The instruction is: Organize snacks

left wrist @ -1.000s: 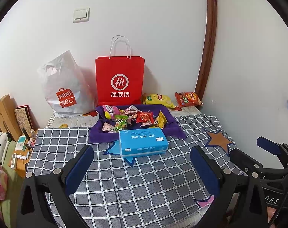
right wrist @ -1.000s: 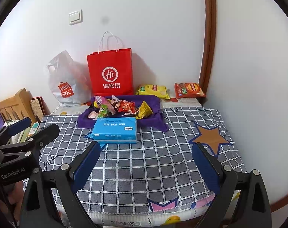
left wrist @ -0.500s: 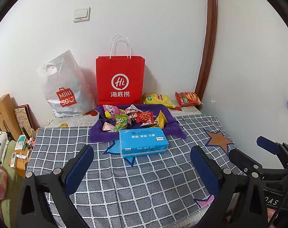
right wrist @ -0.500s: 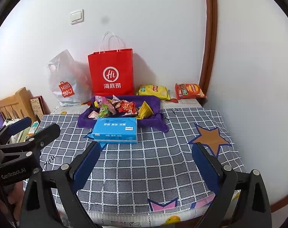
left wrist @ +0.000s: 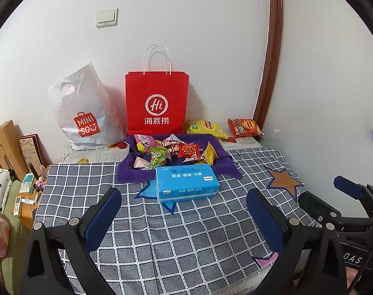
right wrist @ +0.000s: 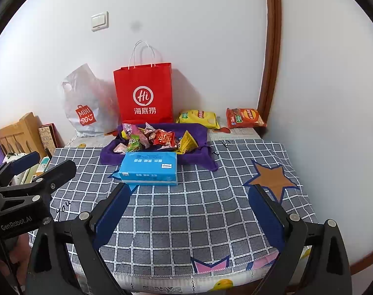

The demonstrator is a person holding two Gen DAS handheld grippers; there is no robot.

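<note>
We are holding the left gripper [left wrist: 184, 211] and right gripper [right wrist: 190, 206] wide-jawed and empty, facing the purple cloth tray of wrapped snacks [left wrist: 176, 151] at twelve o'clock, ready to sort.

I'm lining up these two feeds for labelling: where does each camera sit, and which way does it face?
Left wrist: on the left tongs, looking across the grey checked tablecloth toward the wall; its open blue-padded fingers show, with the right tongs at right.
Right wrist: on the right tongs, facing likewise; the left tongs at left.
Shared: blue tissue pack, purple cloth of snacks, red paper bag.
</note>
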